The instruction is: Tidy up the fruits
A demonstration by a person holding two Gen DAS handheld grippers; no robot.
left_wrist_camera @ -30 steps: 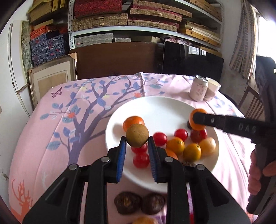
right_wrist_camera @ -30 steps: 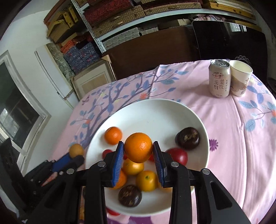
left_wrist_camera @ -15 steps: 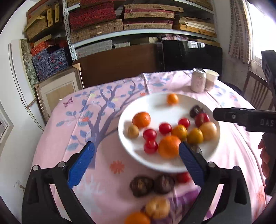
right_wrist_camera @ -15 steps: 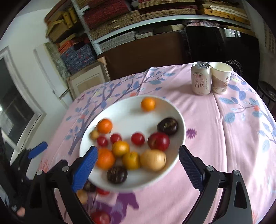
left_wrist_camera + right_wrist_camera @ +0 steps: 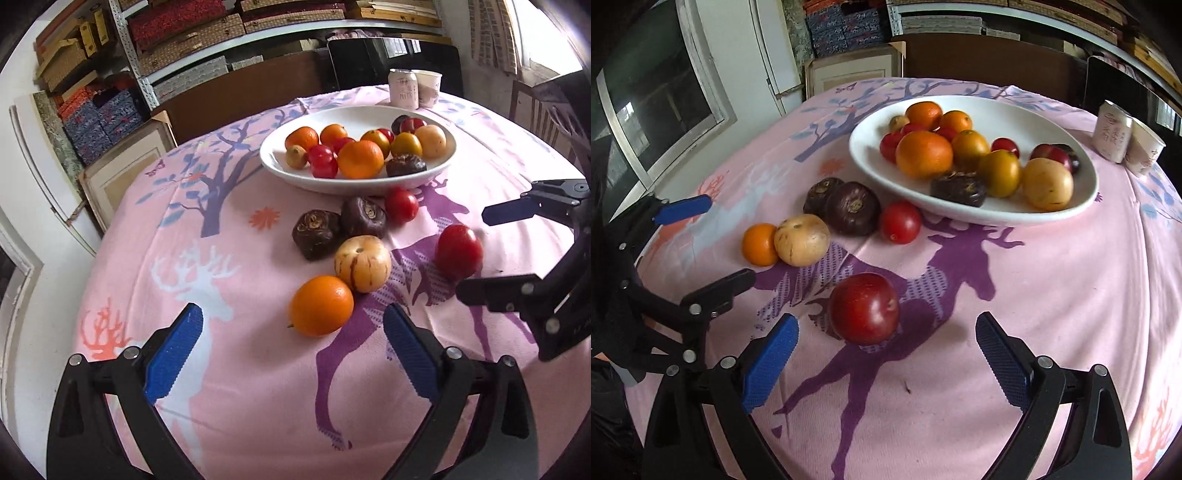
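Observation:
A white plate (image 5: 436, 168) (image 5: 1082, 206) holds several fruits. On the pink cloth in front of it lie an orange (image 5: 320, 305) (image 5: 759, 244), a tan streaked fruit (image 5: 362, 264) (image 5: 802, 240), two dark brown fruits (image 5: 317, 233) (image 5: 852, 208), a small tomato (image 5: 401, 205) (image 5: 900, 221) and a red plum (image 5: 458, 251) (image 5: 864, 308). My left gripper (image 5: 291, 354) is open and empty, just short of the orange. My right gripper (image 5: 886, 362) is open and empty, just short of the red plum.
A drink can (image 5: 403, 88) (image 5: 1111, 133) and a paper cup (image 5: 428, 88) (image 5: 1145, 153) stand behind the plate. Shelves of boxes (image 5: 192, 22) and a framed board (image 5: 122, 173) are beyond the round table's far edge. A chair (image 5: 535, 107) stands at the right.
Both grippers opened, left a brown fruit and an orange on the plate, then drew back toward the near side of the table. Now they face the loose fruits.

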